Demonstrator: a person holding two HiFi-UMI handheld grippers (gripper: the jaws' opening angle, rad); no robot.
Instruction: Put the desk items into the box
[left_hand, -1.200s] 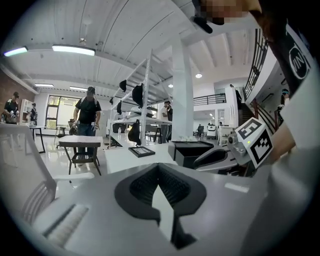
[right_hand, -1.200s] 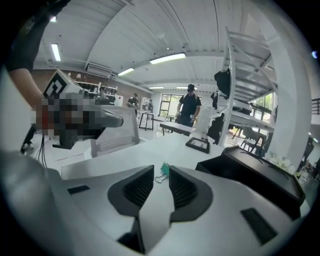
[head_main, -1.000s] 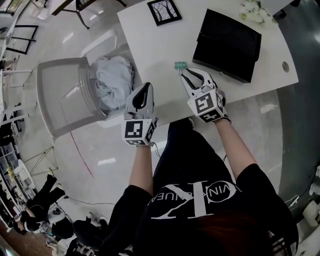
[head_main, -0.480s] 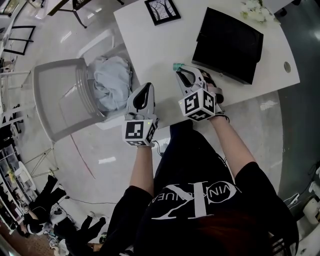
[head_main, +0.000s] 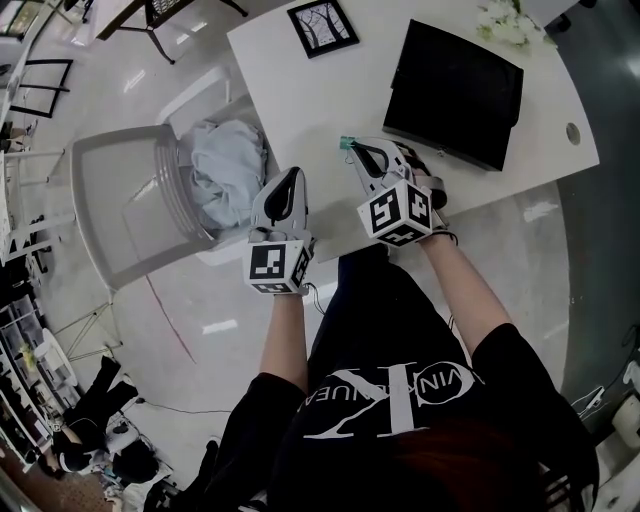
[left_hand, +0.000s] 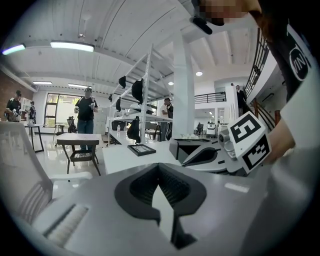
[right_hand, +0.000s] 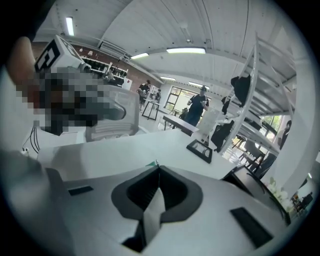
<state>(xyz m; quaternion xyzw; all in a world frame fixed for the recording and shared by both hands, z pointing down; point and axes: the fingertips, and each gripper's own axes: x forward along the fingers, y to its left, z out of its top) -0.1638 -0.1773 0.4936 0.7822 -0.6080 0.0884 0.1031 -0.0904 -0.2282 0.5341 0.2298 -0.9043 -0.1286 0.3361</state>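
1. The right gripper (head_main: 356, 148) has its jaws pressed together on a small teal clip (head_main: 346, 143). The clip pokes out at the very tips, and the right gripper view shows only a sliver of teal there.
2. The teal clip sits over the white desk (head_main: 300, 90) near its front edge, with a black case (head_main: 455, 90) at about 2 o'clock from it.
3. The left gripper (head_main: 290, 173) is closed with nothing between its jaws. It hovers by the desk's front left corner.
4. The box (head_main: 213, 246) stands off the desk at roughly 9 o'clock from the clip. Its lid (head_main: 125, 200) is swung open to the left and a pale cloth (head_main: 225, 165) lies inside.
5. The step in hand looks like carrying the clip to the box. The hold is by the tips only, so squeeze firmly and travel level, without jerks.
6. The left gripper lies close to the straight path, so pass on its 12 o'clock side or draw it aside first.
7. Let go only when the tips are over the cloth, so the clip cannot bounce off the rim to the floor.
8. A picture frame (head_main: 322, 22) and the black case lie on the desk, so much of the task seems left.
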